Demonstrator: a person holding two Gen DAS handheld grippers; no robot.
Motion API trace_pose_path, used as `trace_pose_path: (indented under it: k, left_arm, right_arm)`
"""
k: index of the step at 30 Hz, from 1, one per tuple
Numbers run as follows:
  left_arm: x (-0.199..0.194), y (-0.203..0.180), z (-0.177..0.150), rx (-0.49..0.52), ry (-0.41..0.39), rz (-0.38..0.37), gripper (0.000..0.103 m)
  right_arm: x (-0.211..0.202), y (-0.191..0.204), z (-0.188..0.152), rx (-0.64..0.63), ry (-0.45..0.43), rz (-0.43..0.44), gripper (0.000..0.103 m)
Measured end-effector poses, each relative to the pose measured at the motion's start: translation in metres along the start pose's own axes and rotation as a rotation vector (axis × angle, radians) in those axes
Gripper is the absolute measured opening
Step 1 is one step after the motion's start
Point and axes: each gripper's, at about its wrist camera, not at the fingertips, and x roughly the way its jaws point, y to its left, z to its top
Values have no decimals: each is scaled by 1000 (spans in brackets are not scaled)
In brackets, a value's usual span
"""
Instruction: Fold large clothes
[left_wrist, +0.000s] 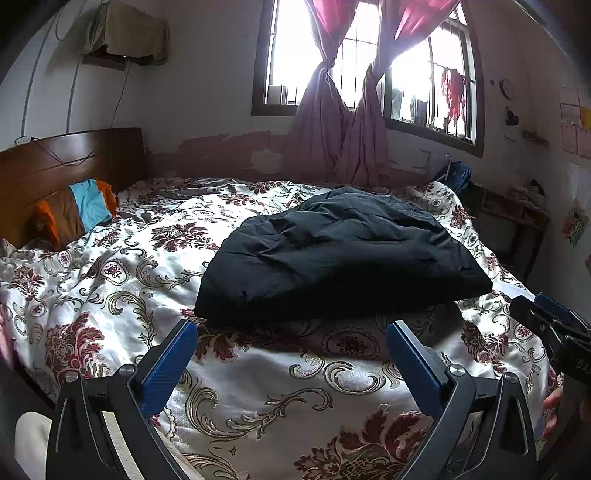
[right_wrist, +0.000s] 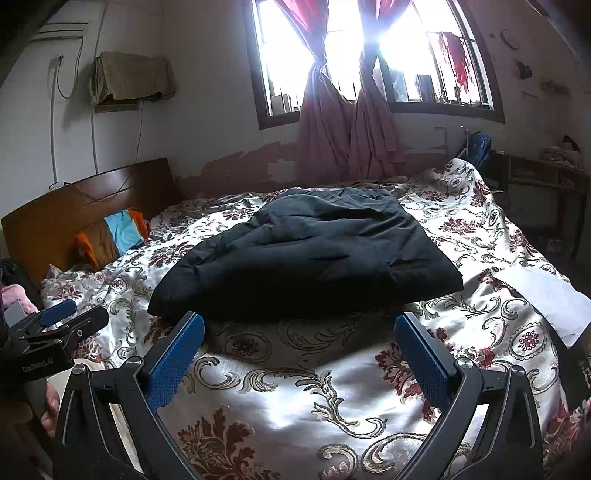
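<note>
A large dark navy garment (left_wrist: 340, 254) lies folded into a rough rectangle on the floral bedspread (left_wrist: 110, 280); it also shows in the right wrist view (right_wrist: 306, 254). My left gripper (left_wrist: 291, 328) is open and empty, hovering just short of the garment's near edge. My right gripper (right_wrist: 299, 321) is open and empty too, also just short of the near edge. The right gripper shows at the right edge of the left wrist view (left_wrist: 546, 317). The left gripper shows at the left edge of the right wrist view (right_wrist: 62, 317).
A wooden headboard (left_wrist: 66, 162) with a brown, blue and orange pillow (left_wrist: 77, 210) is at the left. A window with tied purple curtains (left_wrist: 340, 140) is behind the bed. A white cloth (right_wrist: 546, 295) lies on the bed's right side. A dark side table (right_wrist: 546, 177) stands at the far right.
</note>
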Motion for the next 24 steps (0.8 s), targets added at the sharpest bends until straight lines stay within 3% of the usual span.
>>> trace_pose_path:
  k: [20,24]
  left_arm:
    - [0,1,0,-2,5,-18,103]
    - [-7,3,2,4,-24,45,103]
  right_arm:
    - [0,0,-1,2,-1,0,102]
    - [-1,1,-1,4,-2,1,102]
